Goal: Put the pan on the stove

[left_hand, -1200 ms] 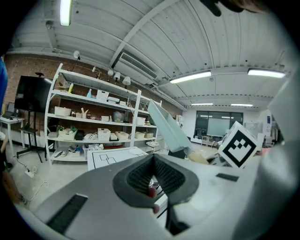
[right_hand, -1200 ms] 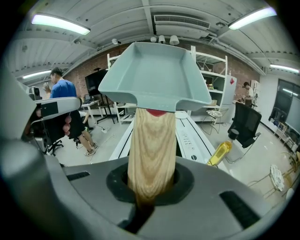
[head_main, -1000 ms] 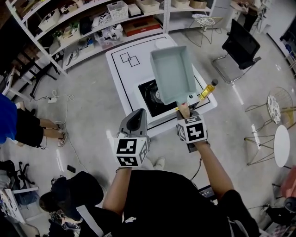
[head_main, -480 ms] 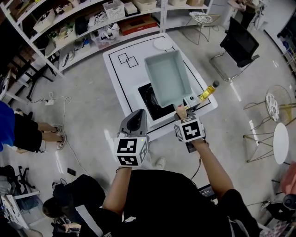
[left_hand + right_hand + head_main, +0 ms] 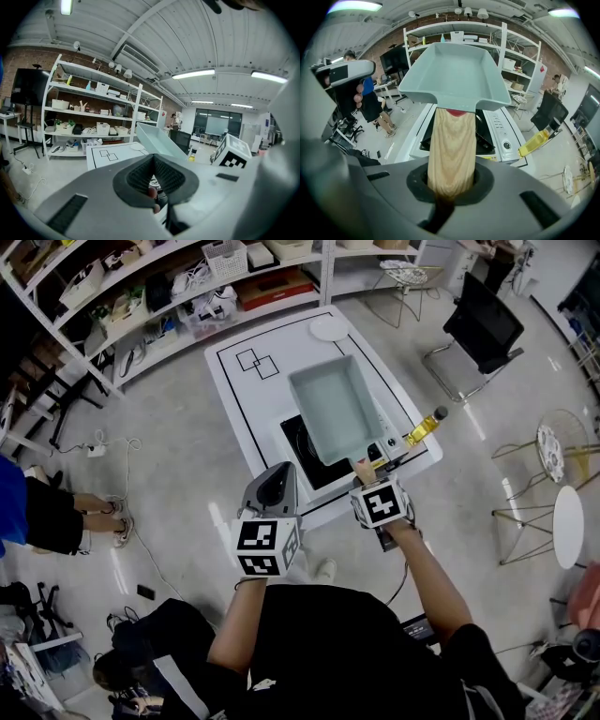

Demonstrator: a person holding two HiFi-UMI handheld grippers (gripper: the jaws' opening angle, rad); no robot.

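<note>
**Pan held over the burner, table edges close all round**

The right gripper (image 5: 363, 471) is clamped hard on the pale wooden handle (image 5: 452, 145) of the pan (image 5: 337, 407). In the right gripper view the jaws are closed round the wood with no slack. The pan is a light blue-grey rectangle with raised walls. It hangs over the black stove (image 5: 302, 439), with its far end tipped upward rather than lying flat. I cannot tell whether its near underside touches the burner.

The stove sits at the near right corner of the white table (image 5: 246, 395), its control panel running along the right side. Just past that panel an oil bottle (image 5: 424, 427) stands at the table's right edge, close to the pan's near corner. A small white plate (image 5: 328, 328) lies at the far edge, well apart from the pan. The left half of the tabletop carries only printed black outlines.

The left gripper (image 5: 273, 489) hovers short of the table's near edge. Its jaws are pressed together on nothing, and it is apart from the pan and the stove.

Beyond the table's far side runs white shelving (image 5: 169, 298). A black chair (image 5: 480, 332) stands to the right, and a person in blue (image 5: 33, 507) stands off to the left. Bare floor lies between each of them and the table.
</note>
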